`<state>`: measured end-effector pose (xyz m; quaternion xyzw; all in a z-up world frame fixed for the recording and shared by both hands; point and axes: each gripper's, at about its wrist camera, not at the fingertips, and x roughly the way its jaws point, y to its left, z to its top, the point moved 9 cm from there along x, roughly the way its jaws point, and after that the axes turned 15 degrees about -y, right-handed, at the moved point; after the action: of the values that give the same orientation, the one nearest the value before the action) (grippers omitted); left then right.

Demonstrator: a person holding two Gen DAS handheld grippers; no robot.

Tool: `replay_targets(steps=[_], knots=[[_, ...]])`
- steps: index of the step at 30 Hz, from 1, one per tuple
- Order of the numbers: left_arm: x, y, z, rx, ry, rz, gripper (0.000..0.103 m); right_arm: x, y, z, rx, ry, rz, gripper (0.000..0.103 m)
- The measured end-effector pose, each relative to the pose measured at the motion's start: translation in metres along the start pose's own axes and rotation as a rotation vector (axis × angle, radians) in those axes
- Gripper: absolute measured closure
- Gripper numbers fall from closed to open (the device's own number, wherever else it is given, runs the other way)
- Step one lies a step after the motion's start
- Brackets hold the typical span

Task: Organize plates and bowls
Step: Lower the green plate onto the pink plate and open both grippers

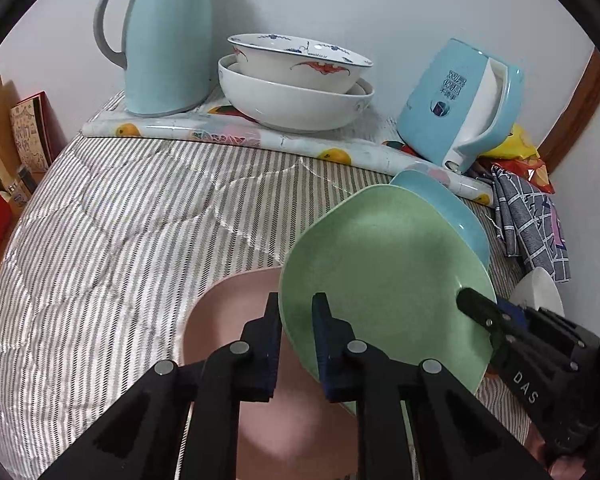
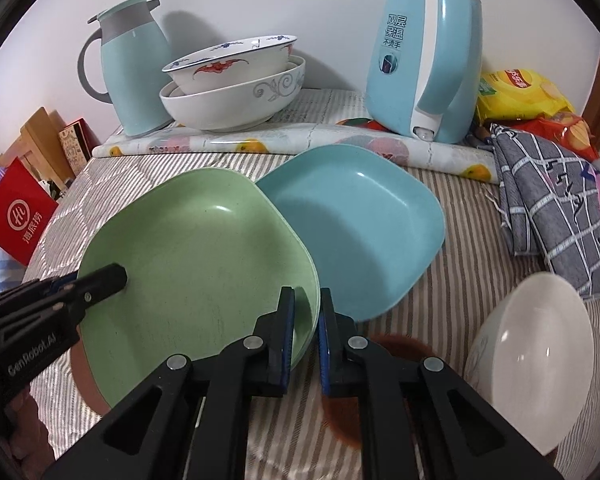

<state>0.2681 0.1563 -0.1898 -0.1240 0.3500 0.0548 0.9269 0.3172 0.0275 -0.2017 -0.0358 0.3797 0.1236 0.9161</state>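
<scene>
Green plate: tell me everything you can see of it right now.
The matte green squarish plate has rounded corners, a raised rim and faint speckles. It is tilted, over the pink plate, and overlaps the light blue squarish plate. The left claw and right claw each straddle its rim on opposite sides.

Pale blue thermos jug point(image 2: 134, 68), blue electric kettle point(image 2: 428, 60), checked cloth point(image 2: 556, 216), yellow snack bag point(image 2: 520, 92), red bag point(image 2: 18, 216)
</scene>
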Motion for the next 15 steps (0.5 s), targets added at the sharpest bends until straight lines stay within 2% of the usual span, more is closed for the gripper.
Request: replay_targets(steps=[15], knots=[[-0.030, 0.040, -0.002, 0.004, -0.016, 0.013, 0.089, -0.032, 0.049, -0.023, 0.038, 0.007, 0.027, 0.092]])
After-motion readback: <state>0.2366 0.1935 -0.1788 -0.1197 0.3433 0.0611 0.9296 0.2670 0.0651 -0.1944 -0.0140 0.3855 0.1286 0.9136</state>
